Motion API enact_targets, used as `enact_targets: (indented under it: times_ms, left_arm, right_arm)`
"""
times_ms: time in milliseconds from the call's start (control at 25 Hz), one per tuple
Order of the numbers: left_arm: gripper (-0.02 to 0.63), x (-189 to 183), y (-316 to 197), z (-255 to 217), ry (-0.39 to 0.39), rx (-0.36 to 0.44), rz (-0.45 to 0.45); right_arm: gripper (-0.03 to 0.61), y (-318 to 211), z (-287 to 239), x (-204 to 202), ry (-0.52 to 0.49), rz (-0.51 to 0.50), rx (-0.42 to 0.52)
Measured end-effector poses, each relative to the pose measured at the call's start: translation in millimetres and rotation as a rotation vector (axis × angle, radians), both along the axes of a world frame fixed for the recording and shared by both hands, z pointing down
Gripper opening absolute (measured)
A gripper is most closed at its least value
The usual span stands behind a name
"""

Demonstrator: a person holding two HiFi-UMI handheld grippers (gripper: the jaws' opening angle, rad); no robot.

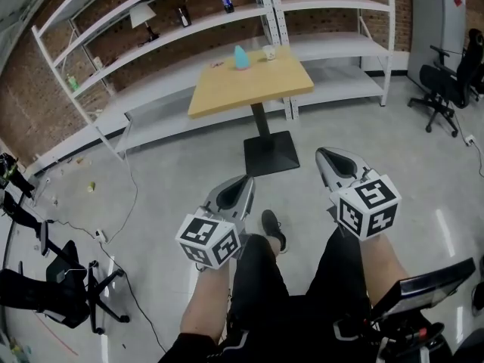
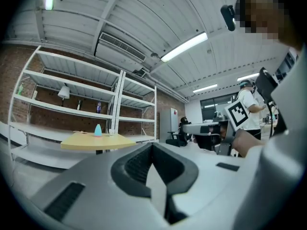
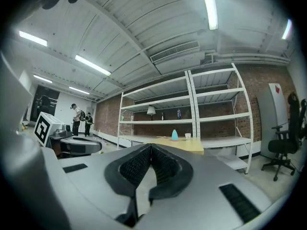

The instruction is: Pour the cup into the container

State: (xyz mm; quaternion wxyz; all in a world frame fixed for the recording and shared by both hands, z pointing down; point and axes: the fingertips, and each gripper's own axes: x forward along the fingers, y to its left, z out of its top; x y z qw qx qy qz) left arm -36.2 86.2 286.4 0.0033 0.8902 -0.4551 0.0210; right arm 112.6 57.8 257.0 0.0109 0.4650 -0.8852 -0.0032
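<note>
The pouring has not begun, as far as I can judge. The white cup [image 1: 269,52] stands on the yellow table [image 1: 249,89] near its far edge, with the blue container [image 1: 241,57] just beside it on the left; both are untouched. The person stands well short of the table. The left gripper [image 1: 243,180] and the right gripper [image 1: 327,154] point towards the table, each with its jaws closed together on nothing. Reaching the table, picking up the cup and pouring all remain.

Black shorts [image 1: 255,282]; grey left gripper [image 1: 246,180] and right gripper [image 1: 323,153] carry black-and-white marker cubes [image 1: 368,205].
</note>
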Motion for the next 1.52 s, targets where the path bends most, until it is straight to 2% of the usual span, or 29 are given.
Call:
enact_targets:
  times_ms: [400,760,920,1120,1440,1520]
  left_arm:
    - [0.002,-27,-158,-14,-0.001,0.022,0.009]
    - [0.002,-43,-299,-13,-0.006,0.006,0.028]
    - [0.002,-55,-364,-19,-0.008,0.012,-0.007]
    - [0.002,-65,-418,-25,-0.045,0.036,0.019]
    - [0.002,-93,-498,-21,-0.027,0.017,0.057]
    - [0.002,-98,-523,-19,-0.043,0.014,0.059]
  right_arm:
    - [0.002,-158,-12,-29,0.0,-0.001,0.001]
    - [0.002,-298,-11,-54,-0.003,-0.01,-0.004]
    - [0.002,-365,-15,-61,-0.013,-0.014,-0.001]
    - [0.002,-434,-21,-69,-0.027,0.003,0.011]
    - [0.003,-533,-15,-103,-0.008,0.005,0.009]
    - [0.003,-559,-15,-110,-0.019,-0.001,-0.001]
